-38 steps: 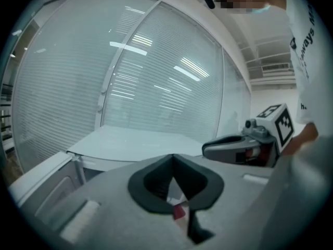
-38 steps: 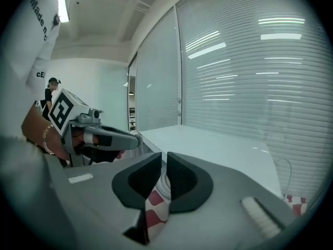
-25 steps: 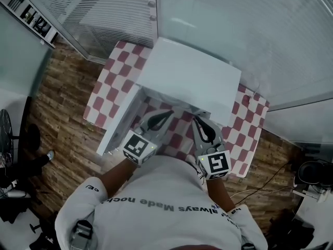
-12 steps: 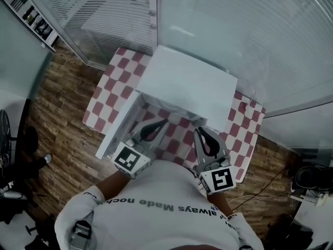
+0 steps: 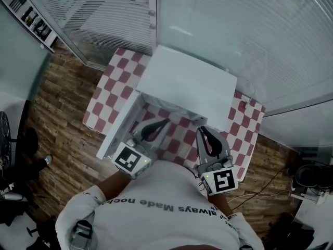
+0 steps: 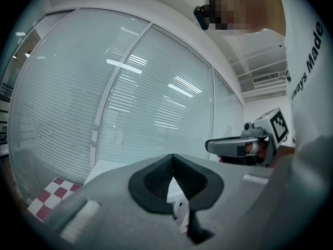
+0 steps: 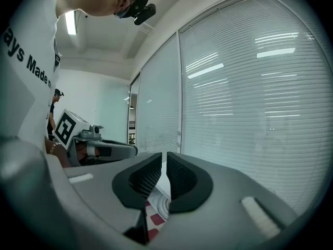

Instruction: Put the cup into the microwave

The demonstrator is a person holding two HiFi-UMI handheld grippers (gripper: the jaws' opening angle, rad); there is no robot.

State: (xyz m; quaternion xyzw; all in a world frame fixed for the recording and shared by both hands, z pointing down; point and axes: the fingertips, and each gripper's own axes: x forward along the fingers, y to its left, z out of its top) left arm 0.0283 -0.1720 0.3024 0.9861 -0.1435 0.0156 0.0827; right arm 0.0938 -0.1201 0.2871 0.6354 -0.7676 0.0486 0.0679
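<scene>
moved: left gripper (image 5: 165,122) and right gripper (image 5: 200,130) have pulled back toward the person.
left gripper: tips pressed together, holding nothing.
right gripper: only a thin slit, holding nothing.
cup: can't see it; maybe hidden inside the microwave (image 5: 187,85).
way to go: microwave mouth at 12 o'clock from both grippers, open door (image 5: 118,126) at 9 o'clock.

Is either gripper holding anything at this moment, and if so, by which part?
Nothing is held. The left gripper has its jaws together and empty; the right gripper has its jaws almost touching, with nothing between them.
</scene>
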